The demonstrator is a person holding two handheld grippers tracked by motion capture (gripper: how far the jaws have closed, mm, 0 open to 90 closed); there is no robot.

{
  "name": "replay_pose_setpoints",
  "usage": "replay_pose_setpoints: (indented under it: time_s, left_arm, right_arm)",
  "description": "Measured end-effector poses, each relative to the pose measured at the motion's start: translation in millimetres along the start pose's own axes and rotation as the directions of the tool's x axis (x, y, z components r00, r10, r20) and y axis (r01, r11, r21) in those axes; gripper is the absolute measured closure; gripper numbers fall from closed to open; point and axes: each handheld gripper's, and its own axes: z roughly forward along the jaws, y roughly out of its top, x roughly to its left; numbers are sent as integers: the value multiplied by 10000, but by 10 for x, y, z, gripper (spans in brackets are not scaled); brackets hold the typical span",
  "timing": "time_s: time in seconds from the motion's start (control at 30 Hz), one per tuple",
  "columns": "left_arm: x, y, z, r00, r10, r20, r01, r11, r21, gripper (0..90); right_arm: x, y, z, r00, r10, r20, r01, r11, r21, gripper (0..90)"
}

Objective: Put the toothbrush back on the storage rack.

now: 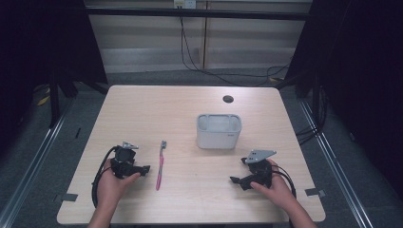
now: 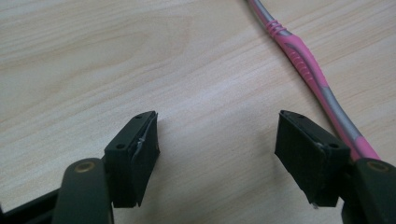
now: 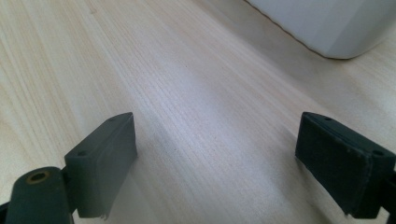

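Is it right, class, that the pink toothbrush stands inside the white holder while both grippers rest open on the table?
Not quite. The pink toothbrush is not in the white holder; it lies flat on the table, apart from the holder and just beside the left gripper, as the high view shows. The rest holds: the left gripper and the right gripper both rest open on the table.

Toothbrush head beyond the left gripper view's top edge; white holder cropped likewise, right gripper view.

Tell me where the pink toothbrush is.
In the high view, the pink toothbrush lies flat on the table, just right of the left tool, left of the white holder.
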Motion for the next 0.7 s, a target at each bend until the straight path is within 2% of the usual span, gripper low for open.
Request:
replay_pose_setpoints:
  time_s: [0.07,0.23,0.27,0.47,0.7]
  left_arm:
    - [-8,40,8,9999,18,123,-21,9997,257,311]
    - [-29,105,3,9996,235,131,-241,9985,488,329]
    - [-40,143,-10,9994,351,76,-354,9983,471,330]
    - [-57,239,-44,9990,394,227,-403,9984,394,338]
    - [-104,369,-70,9987,272,432,-293,9984,481,363]
  right_arm:
    - [0,0,0,10000,-3,0,3,10000,2,118]
    - [0,0,0,10000,-1,0,1,10000,5,118]
    - [0,0,0,10000,-6,-1,6,10000,-1,118]
    - [0,0,0,10000,-2,-1,2,10000,4,118]
    - [0,0,0,10000,25,-2,-25,10000,-5,118]
